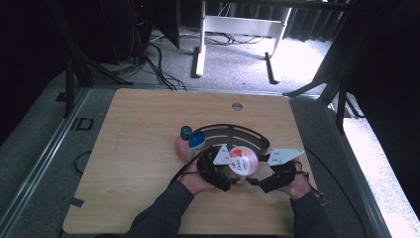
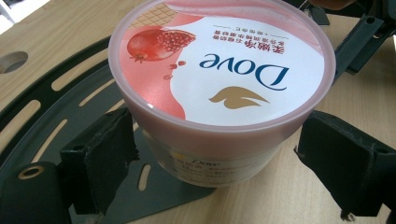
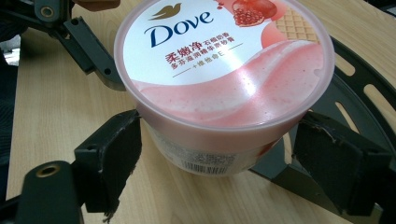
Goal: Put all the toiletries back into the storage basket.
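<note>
Approach done, grasp pending: tub standing on table at rack edge, bracketed by left gripper and right gripper, both jaw pairs spread, neither clamped.

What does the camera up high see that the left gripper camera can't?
High view alone: two blue-capped bottles beside the tub, both hands, a round hole at the table's far edge, the carpet beyond. Left gripper view alone: the lid's pomegranate picture, and its own jaws standing either side of the tub, open. Both: the pink Dove tub, the black slotted plate, the wooden table.
</note>
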### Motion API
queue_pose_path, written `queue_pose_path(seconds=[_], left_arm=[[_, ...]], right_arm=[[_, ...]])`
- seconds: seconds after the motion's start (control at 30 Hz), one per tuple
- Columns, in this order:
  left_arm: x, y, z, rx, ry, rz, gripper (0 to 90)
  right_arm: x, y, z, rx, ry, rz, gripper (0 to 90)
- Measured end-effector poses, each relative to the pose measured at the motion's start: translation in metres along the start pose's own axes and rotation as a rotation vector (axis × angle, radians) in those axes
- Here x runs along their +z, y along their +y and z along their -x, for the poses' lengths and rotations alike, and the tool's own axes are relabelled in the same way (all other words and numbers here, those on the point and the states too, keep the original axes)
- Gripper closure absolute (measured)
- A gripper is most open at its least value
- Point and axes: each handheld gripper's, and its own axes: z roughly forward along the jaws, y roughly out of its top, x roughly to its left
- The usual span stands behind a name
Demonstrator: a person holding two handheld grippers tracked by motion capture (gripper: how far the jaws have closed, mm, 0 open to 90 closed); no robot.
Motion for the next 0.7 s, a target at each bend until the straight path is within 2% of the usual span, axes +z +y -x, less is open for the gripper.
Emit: queue_pose_path(seconds=[0.33,0.7], left_arm=[[0.007,0.007,-0.009,0.002,0.008,-0.015,11.6],[0.012,0.014,-0.015,-0.010,0.016,-0.006,11.6]], right_arm=[[0.001,0.001,0.012,0.005,-0.008,-0.007,14.2],[-0.001,0.002,0.023,0.016,-0.009,0.004,14.2]])
